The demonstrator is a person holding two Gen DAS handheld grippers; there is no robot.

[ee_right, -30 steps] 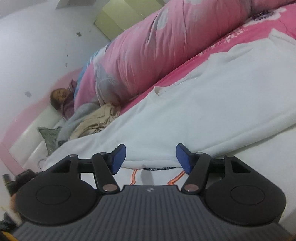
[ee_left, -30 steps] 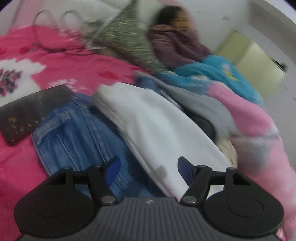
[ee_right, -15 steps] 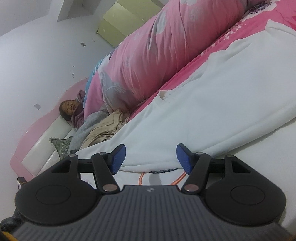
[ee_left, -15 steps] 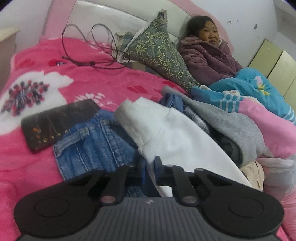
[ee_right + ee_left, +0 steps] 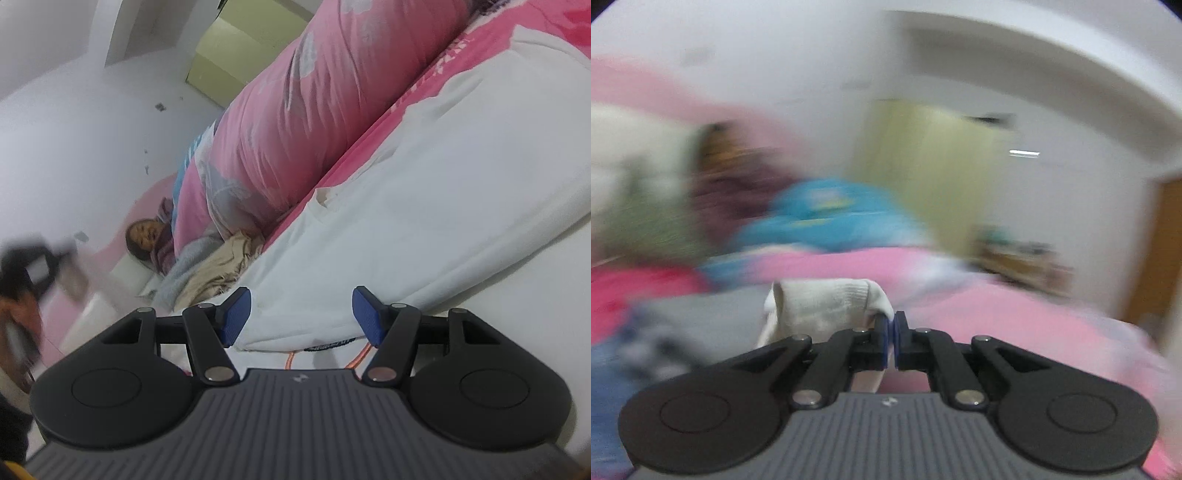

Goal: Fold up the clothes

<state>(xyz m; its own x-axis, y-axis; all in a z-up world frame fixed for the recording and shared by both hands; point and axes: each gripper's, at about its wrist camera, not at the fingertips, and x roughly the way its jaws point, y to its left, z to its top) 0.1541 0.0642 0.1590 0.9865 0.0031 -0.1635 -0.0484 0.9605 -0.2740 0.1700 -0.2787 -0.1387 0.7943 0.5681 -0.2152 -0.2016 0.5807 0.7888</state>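
Lifted off the bed, left gripper (image 5: 891, 334) clamps the white ribbed cuff (image 5: 827, 306); right gripper (image 5: 301, 317) gapes empty; carry the cuff across taut

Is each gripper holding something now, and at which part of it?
The left gripper pinches the white garment at its ribbed cuff. The right gripper is open, holding nothing.

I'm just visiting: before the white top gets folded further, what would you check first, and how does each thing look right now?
1. Left gripper shut on the white cuff: ok.
2. Right gripper open: ok.
3. White top lying flat ahead of the right gripper: ok.
4. Left view sharp enough to aim: not ok, blurred.
5. Grip firm enough to hold the cuff: cannot tell.
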